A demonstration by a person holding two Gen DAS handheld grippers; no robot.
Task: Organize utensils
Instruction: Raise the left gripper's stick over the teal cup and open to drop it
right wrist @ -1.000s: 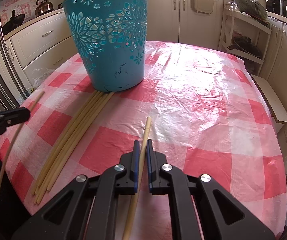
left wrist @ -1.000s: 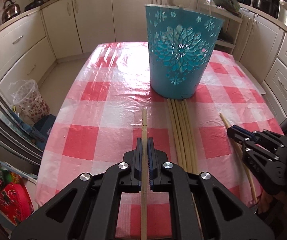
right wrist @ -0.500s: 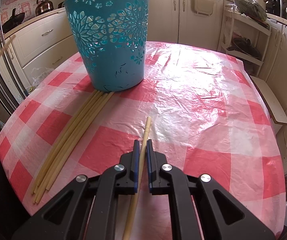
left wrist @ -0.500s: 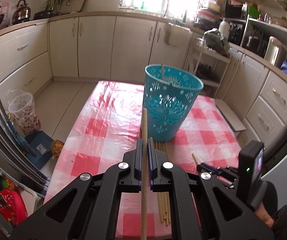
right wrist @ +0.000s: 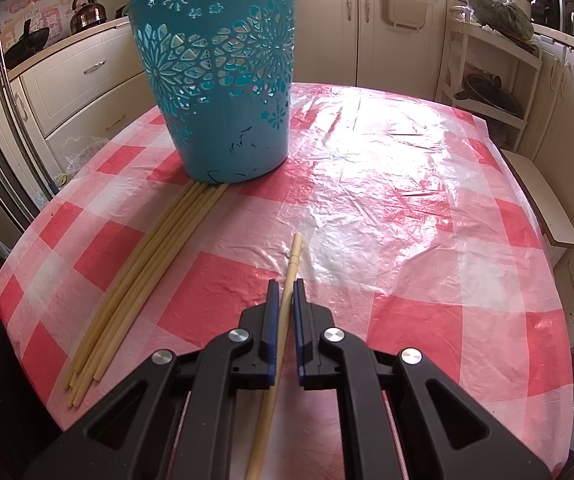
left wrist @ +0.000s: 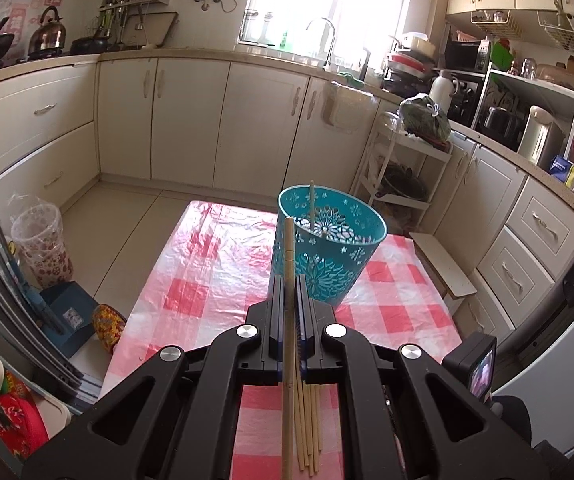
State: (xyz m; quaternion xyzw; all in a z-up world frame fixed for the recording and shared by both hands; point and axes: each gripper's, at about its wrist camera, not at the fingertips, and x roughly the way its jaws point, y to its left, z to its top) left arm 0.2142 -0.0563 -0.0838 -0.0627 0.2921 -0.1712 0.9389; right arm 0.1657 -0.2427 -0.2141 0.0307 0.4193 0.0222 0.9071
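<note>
Chopsticks (right wrist: 143,280) lie bundled on the checked tablecloth (right wrist: 407,216), tips against the blue basket (right wrist: 219,80) at eleven o'clock. One chopstick (left wrist: 311,204) stands inside that basket. Left gripper (left wrist: 289,292), raised high above the table, pinches a chopstick (left wrist: 288,320) tight. Right gripper (right wrist: 283,296), low over the cloth, pinches another chopstick (right wrist: 292,264) pointing twelve o'clock.

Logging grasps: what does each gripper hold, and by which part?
Left tongs clamp a chopstick below its squared end; right tongs clamp another chopstick likewise.
</note>
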